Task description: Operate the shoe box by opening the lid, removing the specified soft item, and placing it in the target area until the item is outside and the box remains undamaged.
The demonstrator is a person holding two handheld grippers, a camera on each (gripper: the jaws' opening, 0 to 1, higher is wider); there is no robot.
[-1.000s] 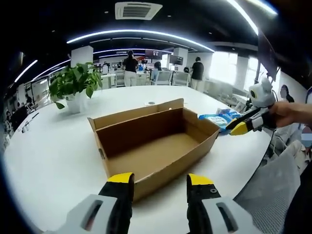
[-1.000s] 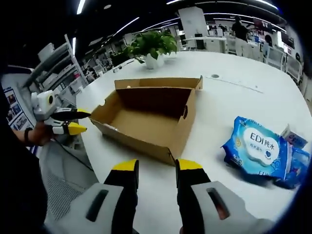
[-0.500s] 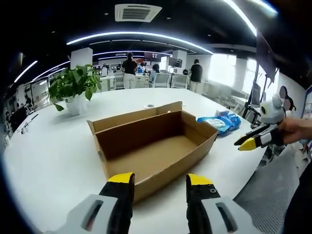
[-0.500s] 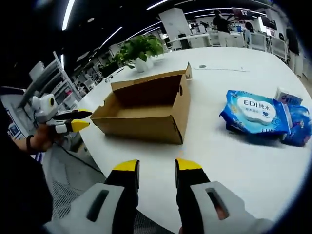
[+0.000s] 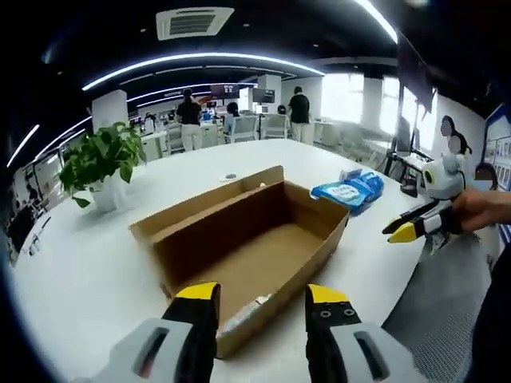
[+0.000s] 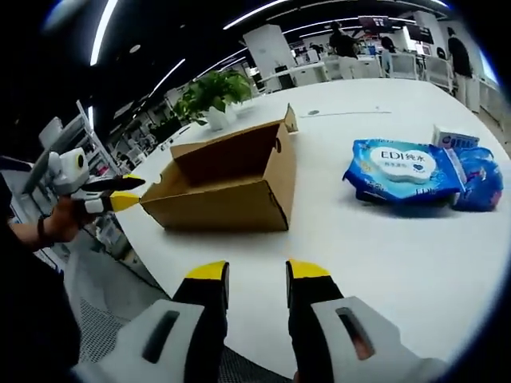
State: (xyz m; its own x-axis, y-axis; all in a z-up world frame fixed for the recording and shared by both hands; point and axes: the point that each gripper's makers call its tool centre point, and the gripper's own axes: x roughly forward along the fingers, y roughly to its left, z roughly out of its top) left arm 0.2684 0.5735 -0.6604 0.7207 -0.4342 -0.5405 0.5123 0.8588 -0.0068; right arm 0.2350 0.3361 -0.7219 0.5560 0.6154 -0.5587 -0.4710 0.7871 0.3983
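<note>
Right gripper view: wipes pack (image 6: 405, 167) lies well beyond parted fingers (image 6: 209, 275).

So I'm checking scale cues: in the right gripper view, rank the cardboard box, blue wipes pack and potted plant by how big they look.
1. Cardboard box, clearly largest.
2. Blue wipes pack.
3. Potted plant, smallest as seen, though it stands farthest off, so its true size is unsure.

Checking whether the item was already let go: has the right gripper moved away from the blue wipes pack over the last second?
Yes. The right gripper has pulled back from the wipes pack, off the table edge.
</note>
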